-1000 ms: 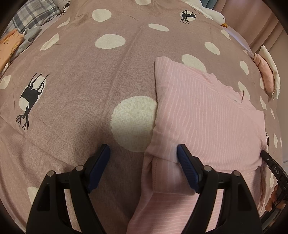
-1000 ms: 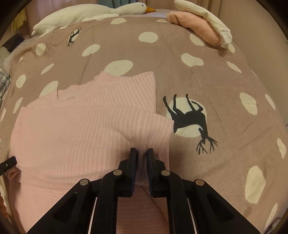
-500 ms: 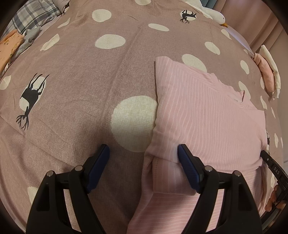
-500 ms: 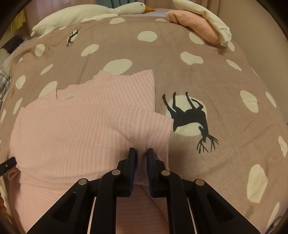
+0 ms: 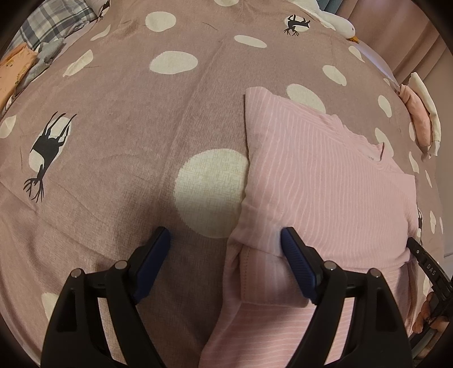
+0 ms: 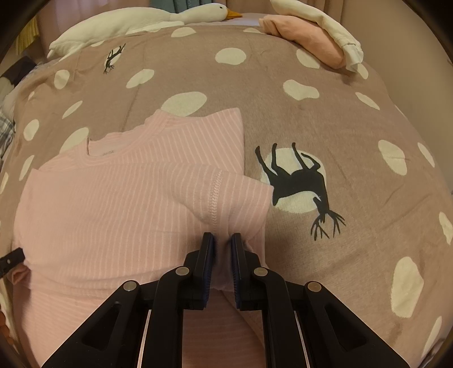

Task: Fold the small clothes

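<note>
Pink striped shirt (image 5: 325,181) lies partly folded on the spotted blanket (image 5: 127,119). Right gripper (image 6: 221,240) is pinched tight on its sleeve fabric – left gripper (image 5: 226,243) is opening, straddling the shirt's edge, gripping nothing.

A wide bed spread with a soft mauve-brown blanket (image 6: 325,119) printed with cream blobs and black deer silhouettes carries everything here. A pink, white-striped knit top (image 6: 119,203) lies on it, partly folded, its sides turned in over the body; the neckline points toward the far end. At the far edge a long white plush goose with an orange beak (image 6: 147,22) stretches across. Near the far right corner sits a folded pink garment (image 6: 305,36) with a cream-white one (image 6: 334,31) draped over it. On the left edge lie grey plaid cloth (image 5: 53,19) and an orange printed fabric (image 5: 14,73).
</note>
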